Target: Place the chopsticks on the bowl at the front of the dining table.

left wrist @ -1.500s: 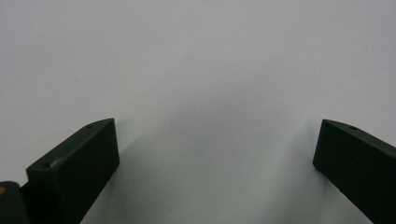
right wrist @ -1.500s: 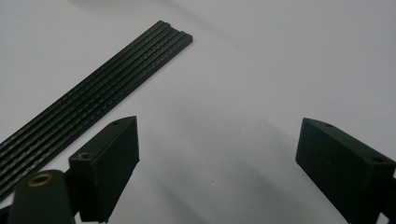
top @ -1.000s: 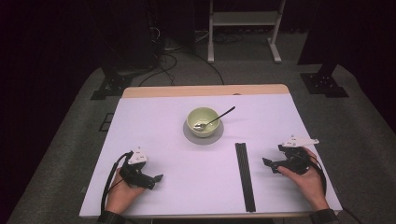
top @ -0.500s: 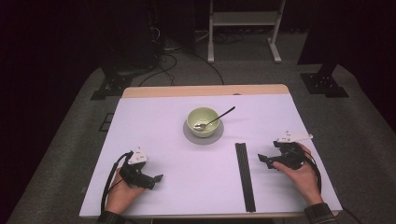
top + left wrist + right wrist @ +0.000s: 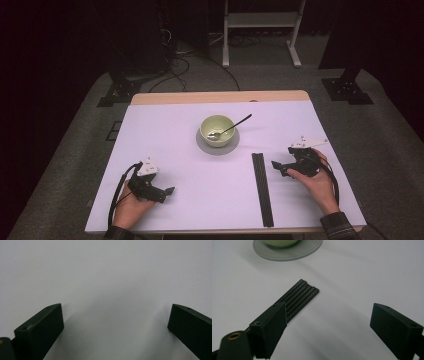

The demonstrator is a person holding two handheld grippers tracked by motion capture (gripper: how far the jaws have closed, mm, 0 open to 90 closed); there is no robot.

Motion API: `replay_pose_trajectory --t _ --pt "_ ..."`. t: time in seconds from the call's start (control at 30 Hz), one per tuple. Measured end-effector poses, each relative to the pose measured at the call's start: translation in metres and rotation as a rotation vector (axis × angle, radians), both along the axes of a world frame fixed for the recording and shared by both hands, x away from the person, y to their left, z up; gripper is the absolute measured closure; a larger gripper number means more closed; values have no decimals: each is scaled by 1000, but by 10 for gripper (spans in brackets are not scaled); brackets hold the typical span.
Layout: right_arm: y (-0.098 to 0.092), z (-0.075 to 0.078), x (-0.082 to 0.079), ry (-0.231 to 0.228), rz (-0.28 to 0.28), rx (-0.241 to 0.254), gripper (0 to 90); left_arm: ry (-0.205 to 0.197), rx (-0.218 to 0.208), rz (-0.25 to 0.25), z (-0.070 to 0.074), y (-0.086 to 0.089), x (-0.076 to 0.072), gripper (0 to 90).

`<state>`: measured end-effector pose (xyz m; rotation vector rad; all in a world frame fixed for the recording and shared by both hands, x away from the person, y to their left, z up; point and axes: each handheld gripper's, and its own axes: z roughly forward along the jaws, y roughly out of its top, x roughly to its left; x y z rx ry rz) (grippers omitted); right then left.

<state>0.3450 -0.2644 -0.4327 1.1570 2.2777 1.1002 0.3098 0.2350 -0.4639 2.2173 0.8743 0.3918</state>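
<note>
Reaching for the black rods [image 5: 262, 189] lying side by side on the white table [image 5: 190, 210], just beside the right gripper [image 5: 278, 166] and below the bowl [image 5: 217, 129] on its saucer [image 5: 287, 251]. Best done by swinging the tips square across the rods' [image 5: 298, 298] near end, dropping low, then closing on one rod only. Right jaws wide apart, holding nothing, one tip just above the rods. Left gripper [image 5: 169, 190] resting well apart, jaws likewise spread wide over bare table, gripping nothing.
</note>
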Motion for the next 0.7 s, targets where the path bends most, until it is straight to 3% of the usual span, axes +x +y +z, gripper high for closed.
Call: replay_pose_trajectory --t 0.7 --pt "18 4 17 2 12 2 124 0 0 0 0 0 0 0"
